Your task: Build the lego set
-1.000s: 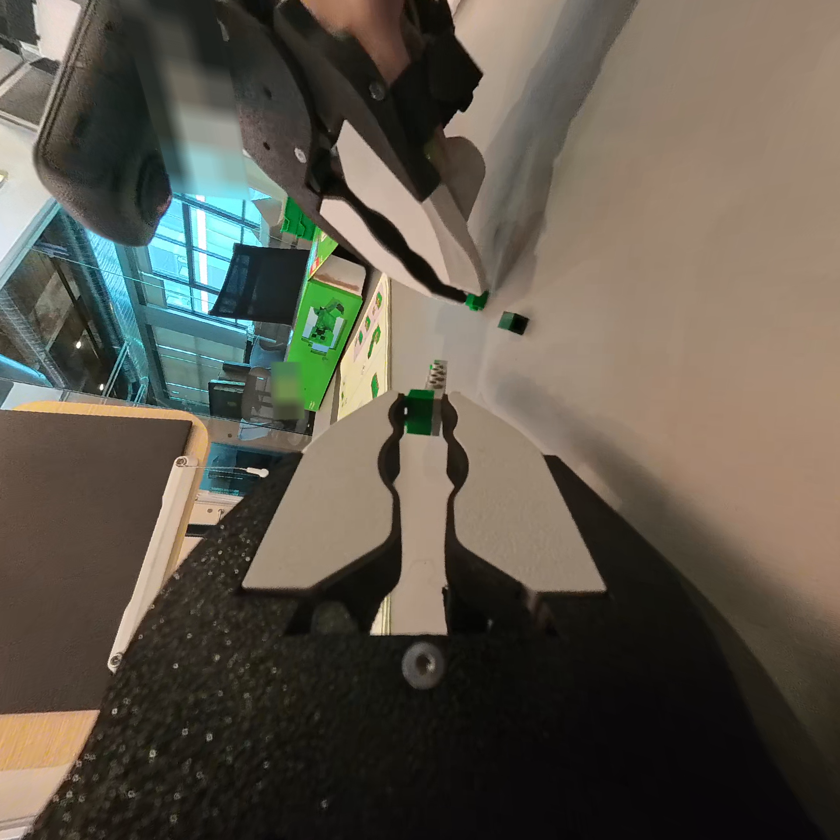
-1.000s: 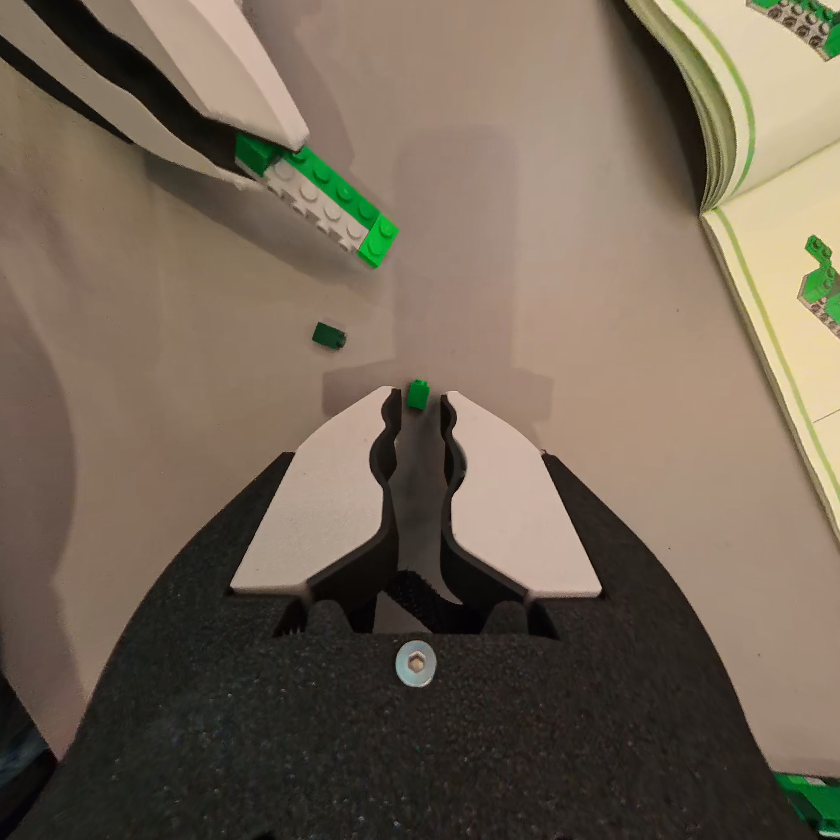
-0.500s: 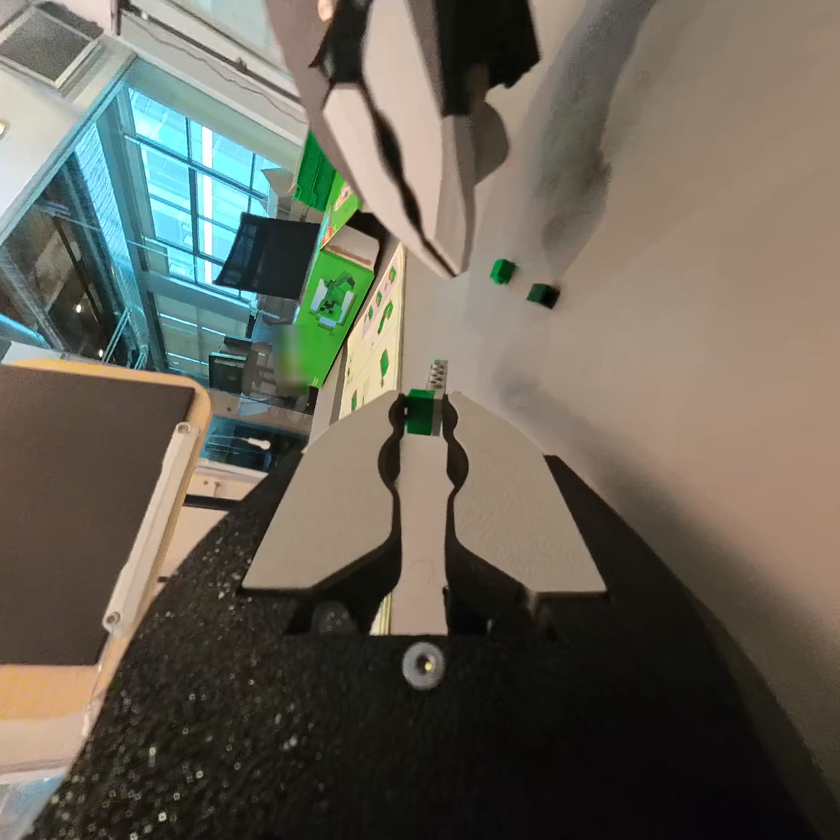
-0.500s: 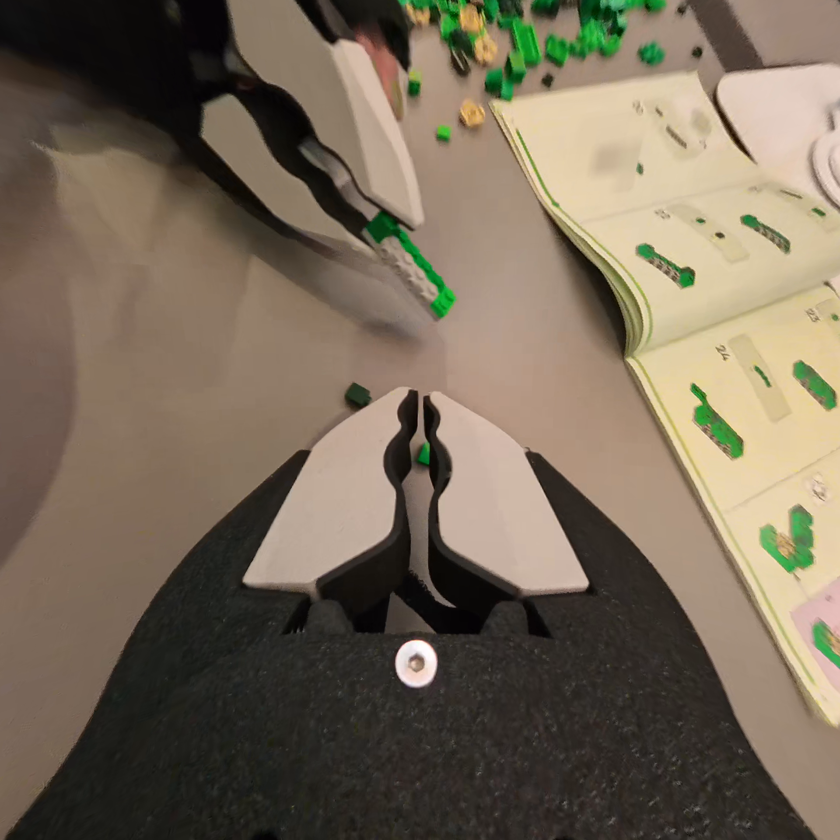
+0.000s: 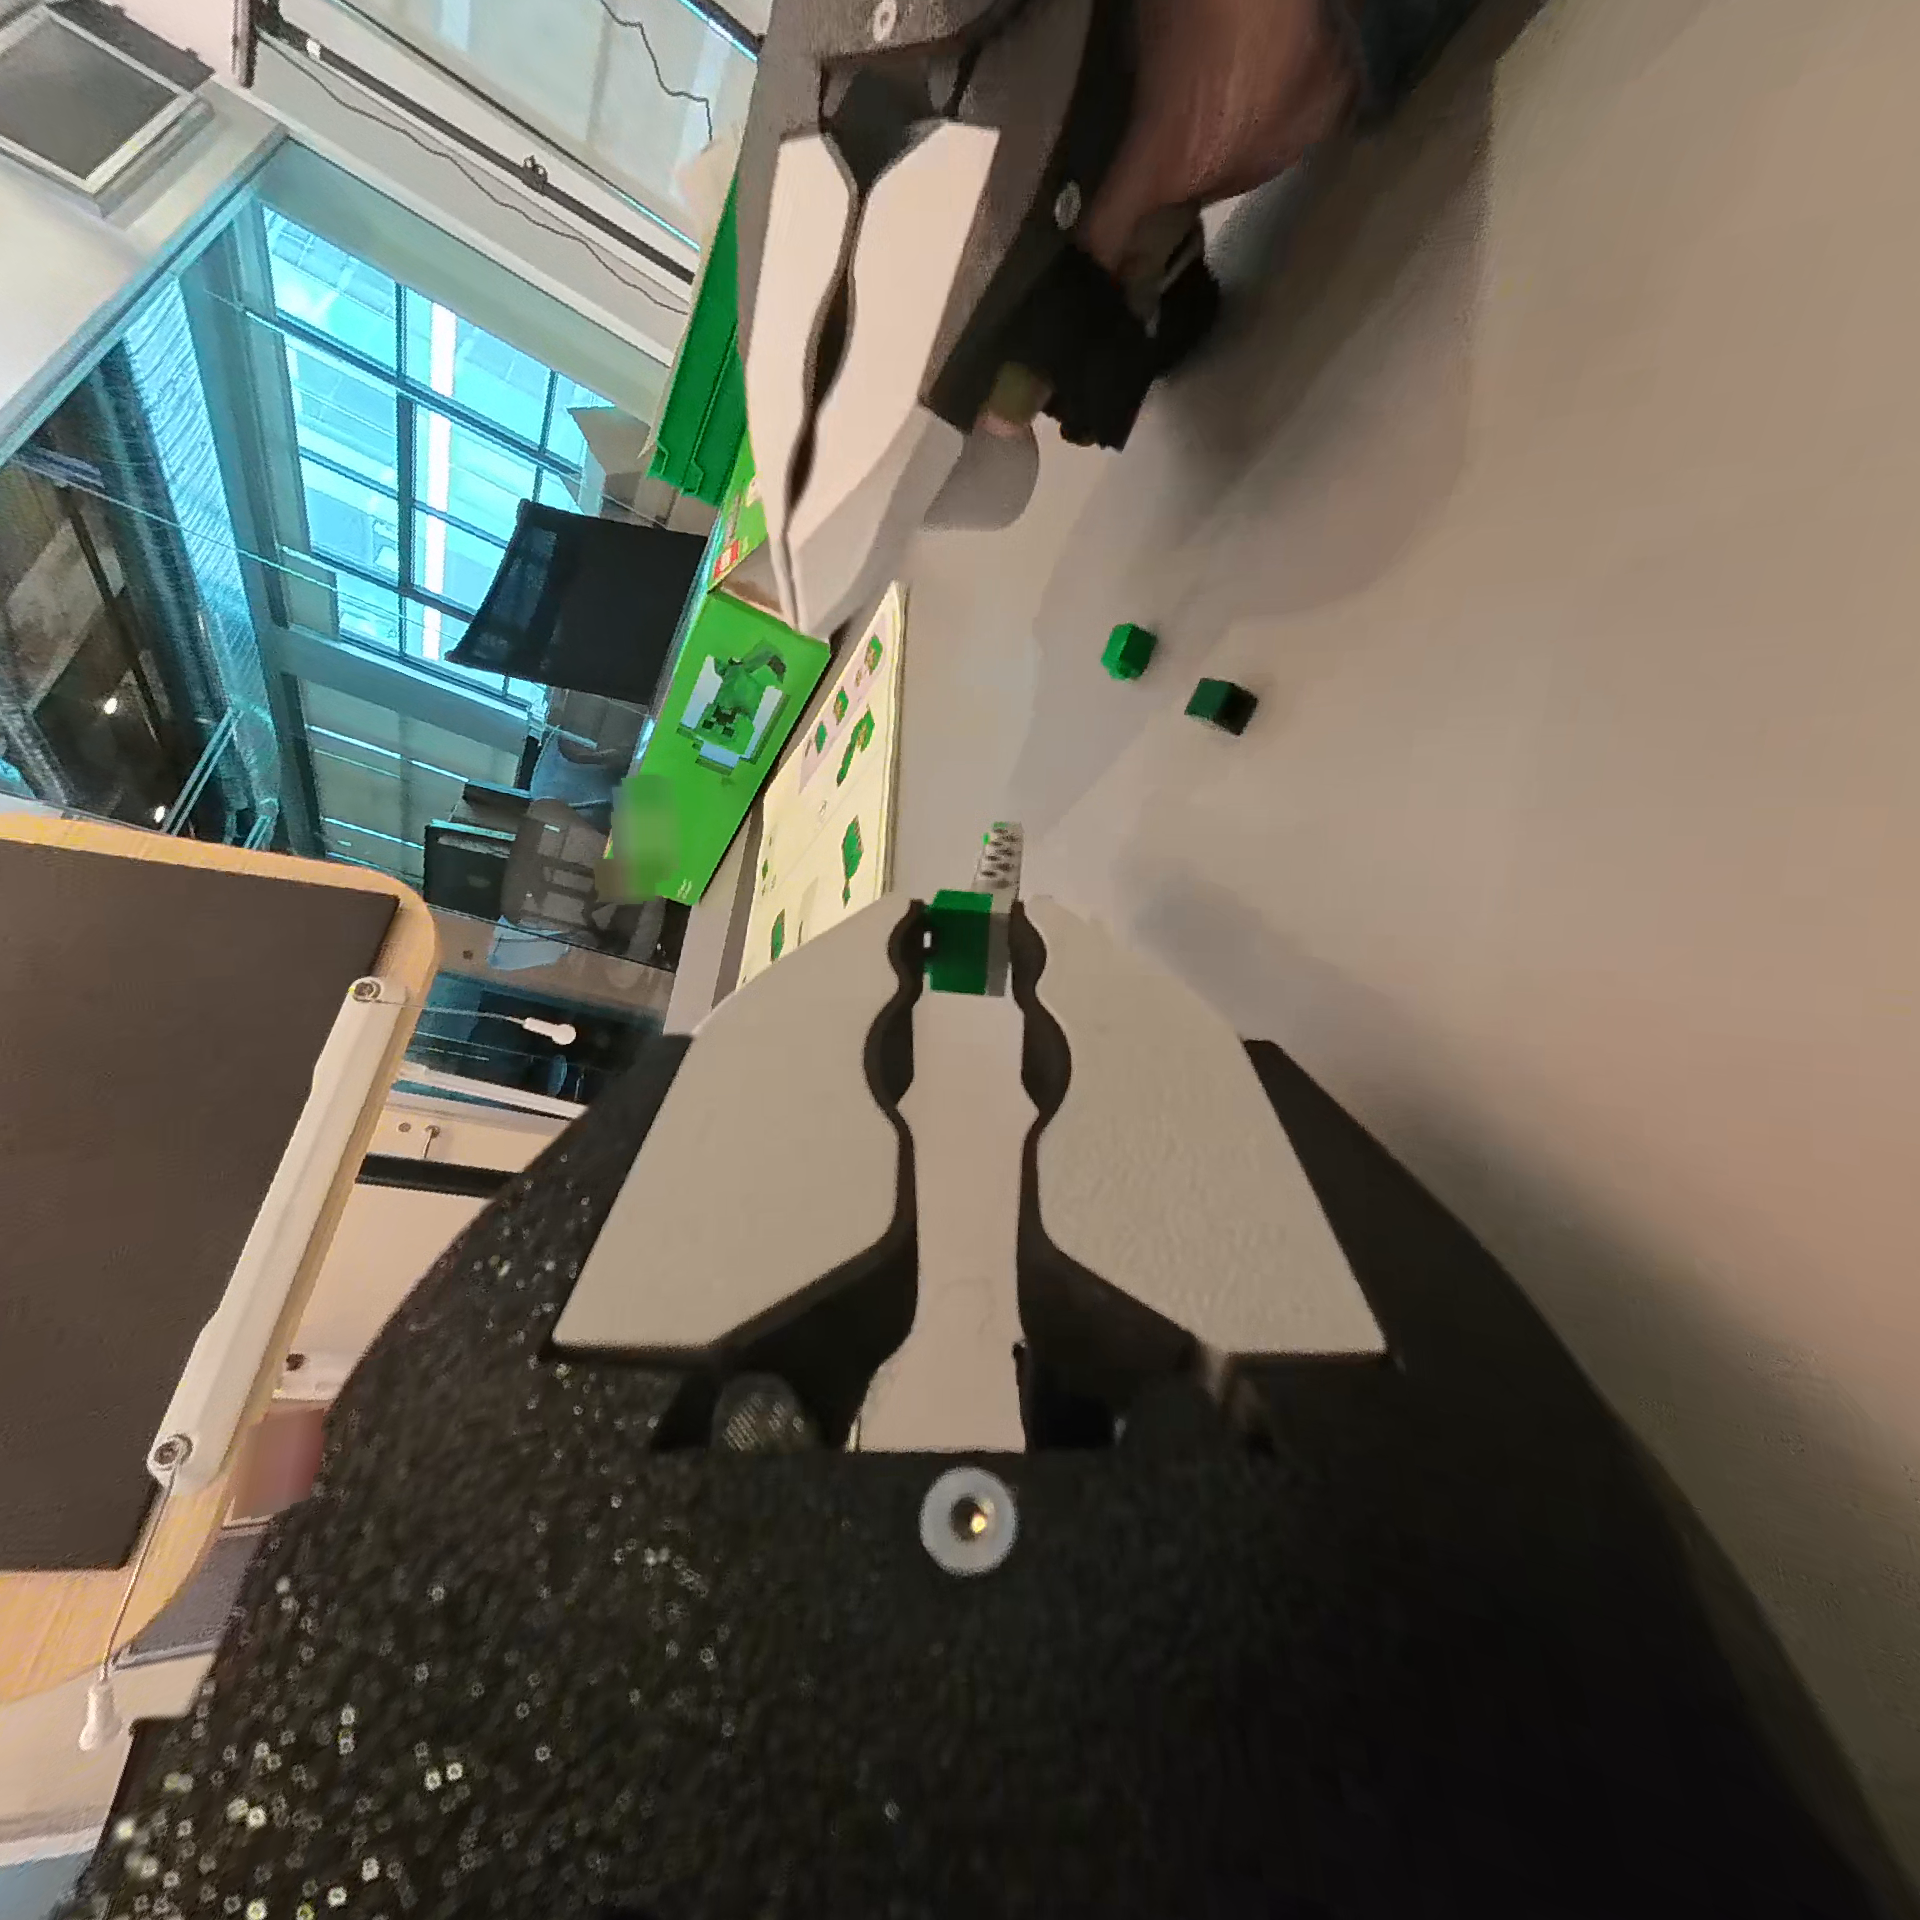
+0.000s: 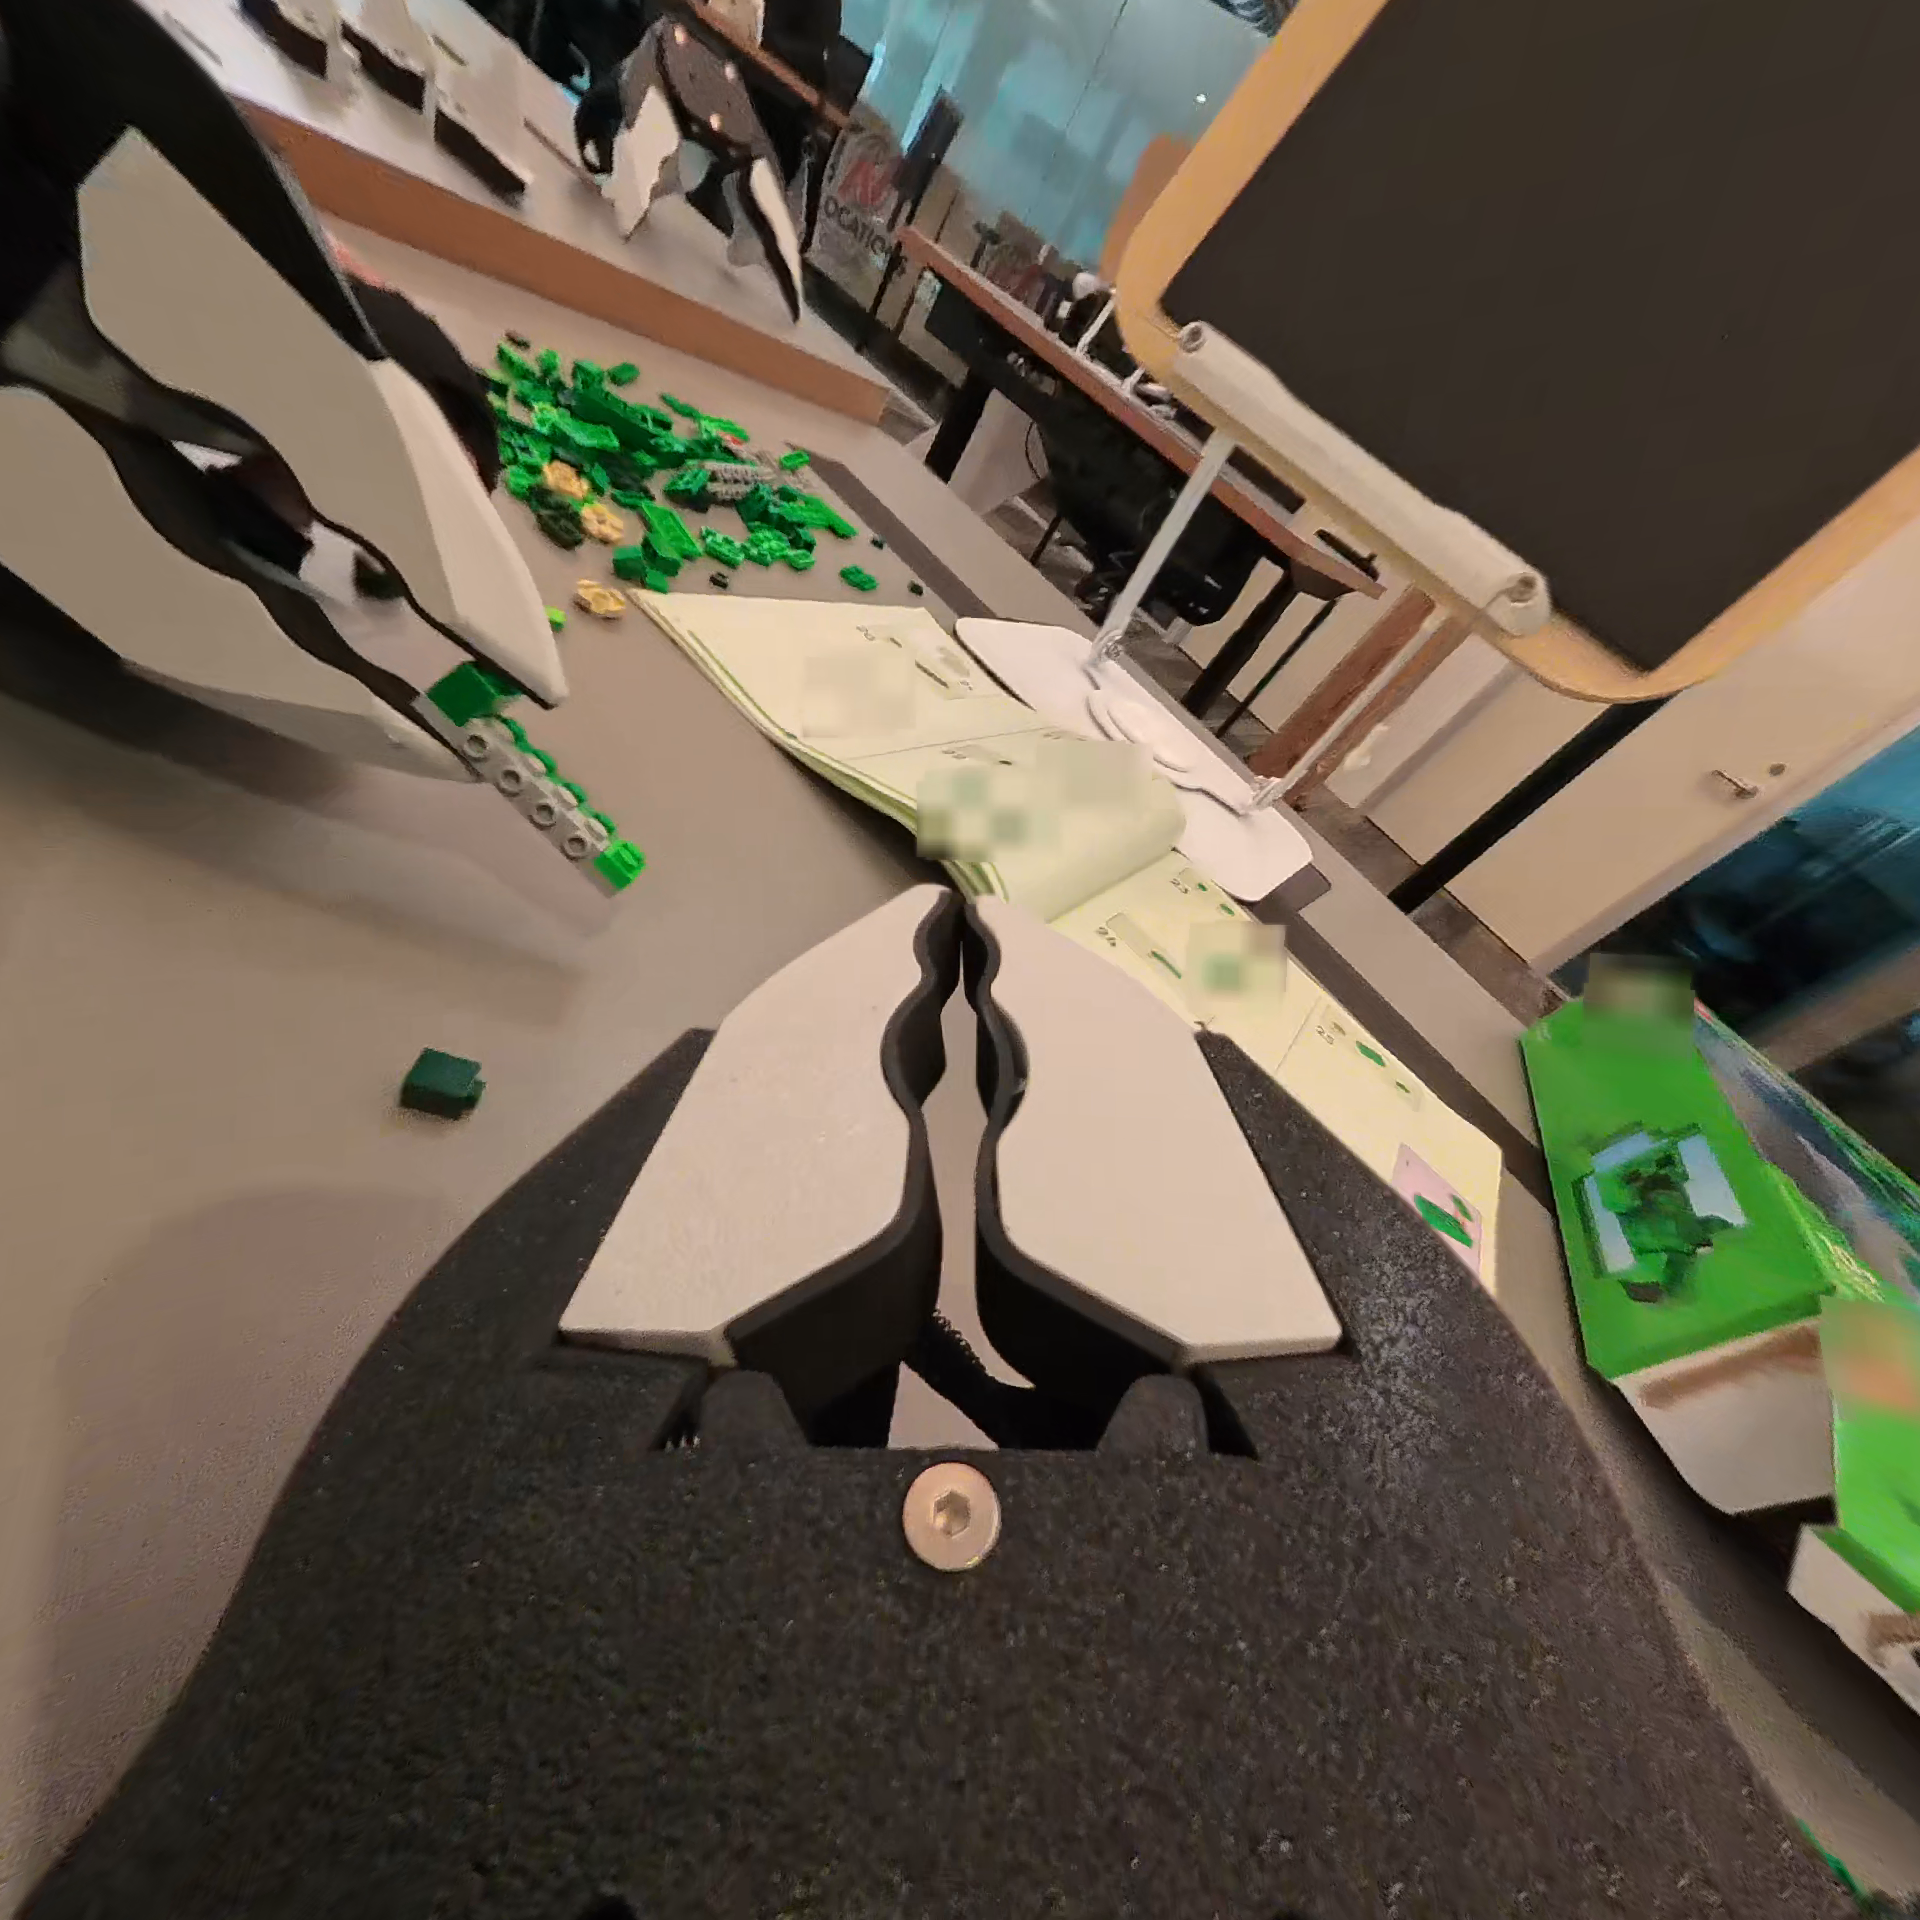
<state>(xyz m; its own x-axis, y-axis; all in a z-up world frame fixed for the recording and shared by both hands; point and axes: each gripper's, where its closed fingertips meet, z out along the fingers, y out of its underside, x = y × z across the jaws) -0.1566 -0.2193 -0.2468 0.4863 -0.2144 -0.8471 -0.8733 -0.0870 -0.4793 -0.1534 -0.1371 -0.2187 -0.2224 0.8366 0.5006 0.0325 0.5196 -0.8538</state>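
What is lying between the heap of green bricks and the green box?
An open booklet lies between the heap and the box; the right wrist view shows it.

Small step numbers on booklet [image 6: 1060, 852].

A: How's the light?

B: Bright and even indoors. In the left wrist view, cool blue daylight comes through the windows [image 5: 343, 540], and the grey table [image 5: 1558, 727] is pale, nearly washed out on the right.

A: Shadows?

B: Soft ones only. A faint smear lies on the table under the right gripper [image 5: 821, 582], which is blurred, as is the hand [image 5: 1205, 125] holding it.

A: And the right wrist view?

B: Warmer and dimmer. The left gripper [image 6: 488, 686] casts a diffuse shadow. The instruction booklet [image 6: 883, 686] and green box [image 6: 1683, 1195] look soft, with strong fisheye bending at the edges.
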